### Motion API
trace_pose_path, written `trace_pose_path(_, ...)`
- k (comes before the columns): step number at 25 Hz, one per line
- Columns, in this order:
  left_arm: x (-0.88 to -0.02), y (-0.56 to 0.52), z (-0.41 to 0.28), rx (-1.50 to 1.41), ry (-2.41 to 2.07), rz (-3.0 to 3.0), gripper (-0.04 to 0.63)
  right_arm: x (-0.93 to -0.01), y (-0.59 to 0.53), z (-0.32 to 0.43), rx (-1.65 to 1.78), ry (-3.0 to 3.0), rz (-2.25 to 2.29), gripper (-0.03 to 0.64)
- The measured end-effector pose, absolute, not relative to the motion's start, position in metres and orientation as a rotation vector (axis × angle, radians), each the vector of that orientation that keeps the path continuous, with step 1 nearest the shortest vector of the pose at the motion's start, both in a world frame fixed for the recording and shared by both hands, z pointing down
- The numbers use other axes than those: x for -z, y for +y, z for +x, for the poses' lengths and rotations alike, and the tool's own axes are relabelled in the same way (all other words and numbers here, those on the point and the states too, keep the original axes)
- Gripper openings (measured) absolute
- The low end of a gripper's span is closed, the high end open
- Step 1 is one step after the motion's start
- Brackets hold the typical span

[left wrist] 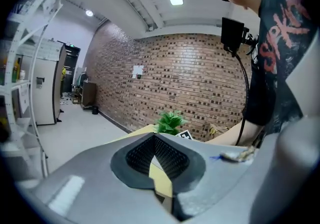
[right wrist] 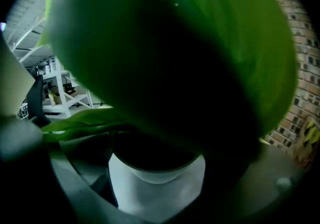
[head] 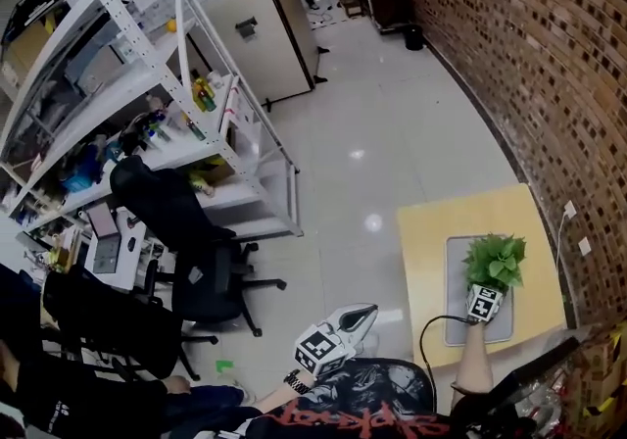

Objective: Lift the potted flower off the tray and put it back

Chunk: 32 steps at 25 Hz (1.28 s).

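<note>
Potted flower (head: 495, 261): stands over the grey tray (head: 458, 266) on the yellow table (head: 421, 241), close to the brick wall (head: 529, 84). The head view does not settle whether the pot rests on the tray or hangs just above it.
Flower and right gripper (head: 487, 288): the gripper reaches in from the near edge of the table, and the white pot (right wrist: 157, 188) sits right between its 2 jaws.
Right gripper's grip: jaws closed in on the sides of the pot and pressing against it; broad green leaves (right wrist: 200, 43) lie across most of the lens.
Left gripper (head: 358, 317): held off the table, above the pale floor (head: 392, 153) and well apart from the flower.
Left gripper's jaws: brought together at the tips, with nothing between the ribbed pads (left wrist: 172, 155); the flower's leaves (left wrist: 170, 120) show far beyond them.
</note>
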<state>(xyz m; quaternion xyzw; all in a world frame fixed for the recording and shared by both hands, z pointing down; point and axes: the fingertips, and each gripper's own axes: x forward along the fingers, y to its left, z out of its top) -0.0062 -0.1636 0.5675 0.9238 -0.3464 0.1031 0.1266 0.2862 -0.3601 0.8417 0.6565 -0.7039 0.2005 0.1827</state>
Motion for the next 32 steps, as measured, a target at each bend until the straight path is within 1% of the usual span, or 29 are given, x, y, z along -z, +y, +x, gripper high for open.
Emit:
trace_pose_path(1, -0.572, -0.163, -0.001, -0.305, -1.004, 2.681, 0.003, -0.844, -0.354, 0.298, -0.587, -1.981, 1.848, 0.550)
trace_pose_path(2, -0.576, -0.164, 0.004, -0.308, -0.994, 2.680, 0.003, -0.846, -0.347, 0.309, -0.605, -1.977, 1.851, 0.591)
trace_pose_path(4, -0.578, -0.169, 0.004, -0.312, -0.973, 2.693, 0.003, -0.842, -0.337, 0.307, -0.631, -2.003, 1.858, 0.591)
trace_pose_path(8, -0.568, -0.177, -0.004, -0.292, -0.915, 2.727, 0.003, -0.802, -0.291, 0.271, -0.673, -2.087, 1.900, 0.588)
trace_pose_path(9, -0.567, -0.180, 0.001, -0.286, -0.895, 2.740, 0.003, -0.786, -0.275, 0.269, -0.648, -2.100, 1.931, 0.569)
trace_pose_path(10, -0.566, -0.183, 0.007, -0.280, -0.867, 2.755, 0.003, -0.765, -0.256, 0.268, -0.611, -2.112, 1.967, 0.524)
trace_pose_path(11, -0.565, -0.185, 0.014, -0.275, -0.833, 2.771, 0.003, -0.739, -0.237, 0.268, -0.573, -2.128, 2.005, 0.444)
trace_pose_path(14, -0.562, -0.191, 0.031, -0.262, -0.717, 2.817, 0.003, -0.653, -0.191, 0.254, -0.440, -2.238, 2.058, 0.131)
trace_pose_path(15, -0.560, -0.193, 0.036, -0.258, -0.678, 2.832, 0.003, -0.624, -0.183, 0.244, -0.373, -2.287, 2.040, 0.013)
trace_pose_path(16, -0.556, -0.194, 0.041, -0.251, -0.640, 2.846, 0.003, -0.598, -0.179, 0.232, -0.299, -2.336, 2.004, 0.001)
trace_pose_path(18, -0.548, -0.198, 0.052, -0.227, -0.565, 2.874, 0.003, -0.555, -0.181, 0.210, -0.144, -2.399, 1.916, 0.000)
trace_pose_path(21, -0.535, -0.197, 0.074, -0.178, -0.435, 2.917, 0.003, -0.515, -0.186, 0.190, 0.008, -2.390, 1.873, 0.000)
trace_pose_path(26, -0.519, -0.186, 0.101, -0.150, -0.280, 2.970, 0.003, -0.506, -0.188, 0.182, -0.059, -2.395, 1.922, 0.000)
trace_pose_path(32, -0.509, -0.158, 0.117, -0.146, -0.111, 3.051, 0.003, -0.520, -0.182, 0.161, -0.110, -2.453, 1.818, 0.000)
